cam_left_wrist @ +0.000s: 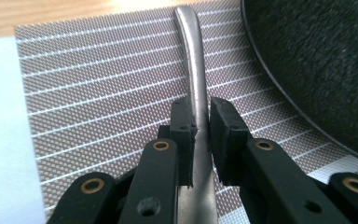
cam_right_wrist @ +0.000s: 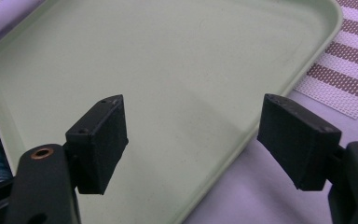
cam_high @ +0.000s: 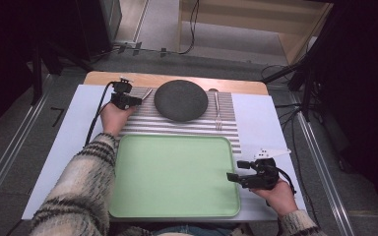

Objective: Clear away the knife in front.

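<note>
Sleeve in cream-and-dark knit plaid (cam_high: 81, 189) sits nearest the high camera, bottom left, leading up to the left gripper (cam_high: 137, 100) at the far left of the striped brown-and-white woven placemat (cam_high: 226, 129). Left gripper view: black jaws nearly closed around the slim silver metal utensil handle (cam_left_wrist: 193, 70), one pad on each side; whether the pads press on the metal, can't tell. Handle is smooth, glossy, gently curved, tip pointing toward the wooden table edge (cam_high: 177, 78); it lies flat on the placemat, just left of the round dark grey speckled plate (cam_high: 181, 100). Its working end is hidden under the gripper, so can't tell which utensil.

Centre: plate on the placemat, and nearer the person the pale green rectangular plastic tray (cam_high: 174, 174), rounded corners, bare inside. Silver metal fork (cam_high: 217, 110) lies on the placemat just right of the plate, tines toward the person.

Right: right gripper (cam_high: 232, 177) held at the tray's right rim, jaws spread wide, nothing between them; one jaw over the tray, the other over the light lilac table cover (cam_high: 270, 123).

No readable writing or labels anywhere.
</note>
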`<state>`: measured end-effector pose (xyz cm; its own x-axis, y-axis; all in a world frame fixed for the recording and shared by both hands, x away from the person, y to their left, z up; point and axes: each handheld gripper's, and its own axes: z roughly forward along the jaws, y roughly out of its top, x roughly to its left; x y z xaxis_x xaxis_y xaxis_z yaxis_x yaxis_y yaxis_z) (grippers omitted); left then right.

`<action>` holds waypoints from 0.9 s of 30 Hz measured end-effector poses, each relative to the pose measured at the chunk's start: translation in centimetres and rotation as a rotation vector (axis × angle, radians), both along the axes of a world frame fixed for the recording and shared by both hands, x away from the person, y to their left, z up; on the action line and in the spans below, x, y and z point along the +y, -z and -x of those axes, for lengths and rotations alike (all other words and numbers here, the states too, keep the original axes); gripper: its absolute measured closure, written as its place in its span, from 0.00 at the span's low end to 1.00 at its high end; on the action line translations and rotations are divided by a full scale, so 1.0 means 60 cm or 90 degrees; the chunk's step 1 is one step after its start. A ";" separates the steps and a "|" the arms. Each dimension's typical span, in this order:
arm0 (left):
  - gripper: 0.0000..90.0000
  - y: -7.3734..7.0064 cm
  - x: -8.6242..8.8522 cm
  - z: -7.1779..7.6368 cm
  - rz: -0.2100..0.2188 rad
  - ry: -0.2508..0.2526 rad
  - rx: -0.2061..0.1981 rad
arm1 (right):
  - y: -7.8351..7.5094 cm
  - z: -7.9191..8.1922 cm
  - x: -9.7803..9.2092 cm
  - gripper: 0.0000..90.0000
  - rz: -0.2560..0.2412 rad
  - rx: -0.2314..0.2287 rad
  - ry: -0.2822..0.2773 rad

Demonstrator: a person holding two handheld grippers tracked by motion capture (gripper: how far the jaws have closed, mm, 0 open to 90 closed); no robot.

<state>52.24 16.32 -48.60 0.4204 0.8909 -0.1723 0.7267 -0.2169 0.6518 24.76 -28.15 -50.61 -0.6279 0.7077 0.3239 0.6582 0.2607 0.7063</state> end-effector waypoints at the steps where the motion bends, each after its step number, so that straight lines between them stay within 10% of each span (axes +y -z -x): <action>1: 0.90 -0.002 0.003 0.000 0.000 0.002 0.000 | 0.000 0.000 0.000 0.25 -0.001 0.001 0.001; 17: 0.90 -0.058 0.023 0.029 0.103 0.066 -0.016 | 0.000 -0.001 0.000 0.25 -0.001 0.001 0.005; 27: 0.90 -0.066 0.007 0.057 0.122 0.121 -0.007 | 0.000 -0.001 -0.001 0.25 -0.001 0.001 0.006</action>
<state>48.79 16.74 -44.65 0.5795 0.7475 -0.3248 0.6775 -0.2203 0.7017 24.82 -28.21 -50.62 -0.6203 0.7134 0.3259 0.6616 0.2527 0.7060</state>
